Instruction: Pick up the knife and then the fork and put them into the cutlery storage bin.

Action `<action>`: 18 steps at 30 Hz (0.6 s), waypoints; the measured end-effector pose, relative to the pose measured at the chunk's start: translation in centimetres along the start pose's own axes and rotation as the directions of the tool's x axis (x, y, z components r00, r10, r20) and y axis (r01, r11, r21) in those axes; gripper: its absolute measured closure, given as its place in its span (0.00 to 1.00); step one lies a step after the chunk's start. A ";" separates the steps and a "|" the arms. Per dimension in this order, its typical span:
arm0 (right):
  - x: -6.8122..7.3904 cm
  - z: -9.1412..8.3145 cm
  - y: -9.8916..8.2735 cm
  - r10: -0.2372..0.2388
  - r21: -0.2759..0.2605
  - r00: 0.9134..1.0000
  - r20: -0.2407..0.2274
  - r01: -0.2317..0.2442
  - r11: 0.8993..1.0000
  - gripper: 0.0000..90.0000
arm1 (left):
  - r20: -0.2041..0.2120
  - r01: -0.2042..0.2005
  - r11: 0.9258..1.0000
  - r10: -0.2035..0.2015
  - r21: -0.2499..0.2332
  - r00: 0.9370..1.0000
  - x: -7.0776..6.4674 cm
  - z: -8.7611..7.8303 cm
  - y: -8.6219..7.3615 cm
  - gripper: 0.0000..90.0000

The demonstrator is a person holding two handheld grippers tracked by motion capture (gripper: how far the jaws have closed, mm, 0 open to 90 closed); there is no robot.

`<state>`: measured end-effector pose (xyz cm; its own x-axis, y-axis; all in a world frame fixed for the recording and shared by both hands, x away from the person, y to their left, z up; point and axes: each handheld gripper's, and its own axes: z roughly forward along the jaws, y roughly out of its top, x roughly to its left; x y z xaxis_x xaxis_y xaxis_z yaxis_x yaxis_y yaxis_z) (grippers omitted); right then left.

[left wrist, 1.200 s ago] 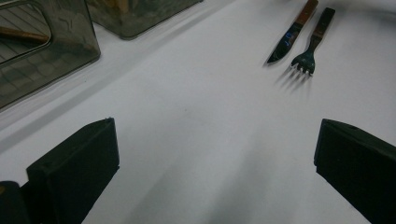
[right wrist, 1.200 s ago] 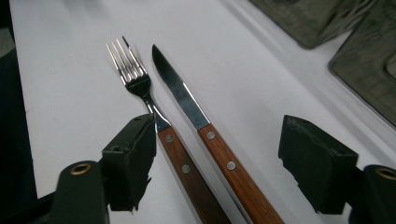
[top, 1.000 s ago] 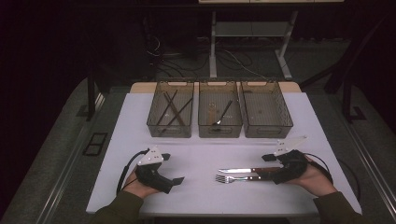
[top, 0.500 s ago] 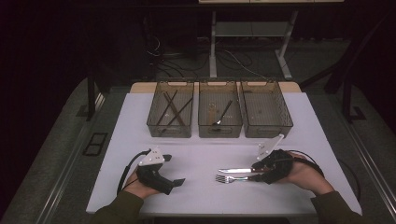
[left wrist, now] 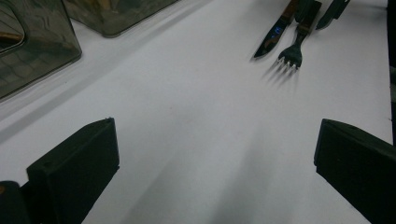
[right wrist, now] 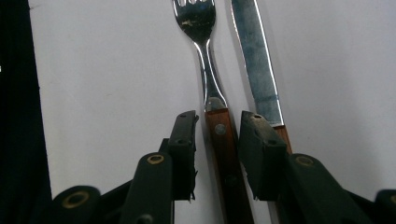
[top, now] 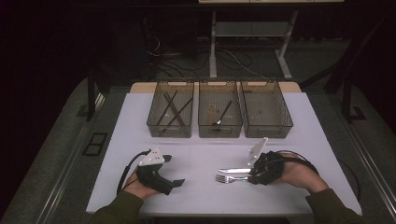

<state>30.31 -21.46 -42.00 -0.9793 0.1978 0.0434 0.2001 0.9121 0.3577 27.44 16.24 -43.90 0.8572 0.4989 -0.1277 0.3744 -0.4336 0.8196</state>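
Note:
A fork [top: 226, 178] and a knife [top: 233, 171], both with brown wooden handles, lie side by side on the white table [top: 205, 154], tips pointing left. My right gripper [top: 254, 175] lies low over their handles. In the right gripper view its jaws [right wrist: 217, 126] have just been closing and straddle the fork's handle [right wrist: 222, 140], with a thin gap on each side. The knife [right wrist: 254, 60] lies outside the right jaw. My left gripper [top: 172, 170] rests at the front left, open wide [left wrist: 215, 135], nothing between its jaws, facing the fork [left wrist: 292, 51].
Three clear bins stand in a row at the back: the left one [top: 169, 130] holds dark sticks, the middle one [top: 219, 130] a utensil, the right one [top: 268, 130] looks bare. The table's front edge runs just below both hands.
The right gripper has slid left along the fork and knife onto their handles, and its jaws have narrowed around the fork's handle. The left gripper has stayed put.

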 end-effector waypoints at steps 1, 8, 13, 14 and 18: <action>0.0 0.1 0.0 -0.001 0.009 1.000 0.003 0.001 1.000 0.76 | 0.001 -0.002 1.000 0.002 0.000 1.000 0.0 0.0 0.0 0.00; 0.6 0.3 -0.2 -0.043 0.018 0.998 0.045 0.042 0.999 0.83 | 0.002 -0.003 1.000 0.003 0.010 1.000 0.0 0.1 0.0 0.00; 0.7 0.3 -0.2 -0.063 0.020 0.997 0.046 0.063 0.998 0.85 | 0.003 -0.004 1.000 0.004 0.012 1.000 0.0 0.1 0.0 0.00; 0.7 0.3 -0.2 -0.062 0.018 0.997 0.044 0.062 0.998 0.85 | 0.005 -0.005 1.000 0.005 0.013 1.000 0.0 0.1 0.0 0.00; 0.6 0.3 -0.4 -0.066 0.003 0.997 0.036 0.066 0.998 0.86 | 0.006 -0.007 1.000 0.007 0.014 1.000 -0.1 0.2 0.0 0.00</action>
<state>29.64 -21.57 -42.42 -0.9886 0.1501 -0.0138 0.1353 0.9242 0.3570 27.45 16.09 -44.00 0.8619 0.4913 -0.1256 0.3733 -0.4472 0.8128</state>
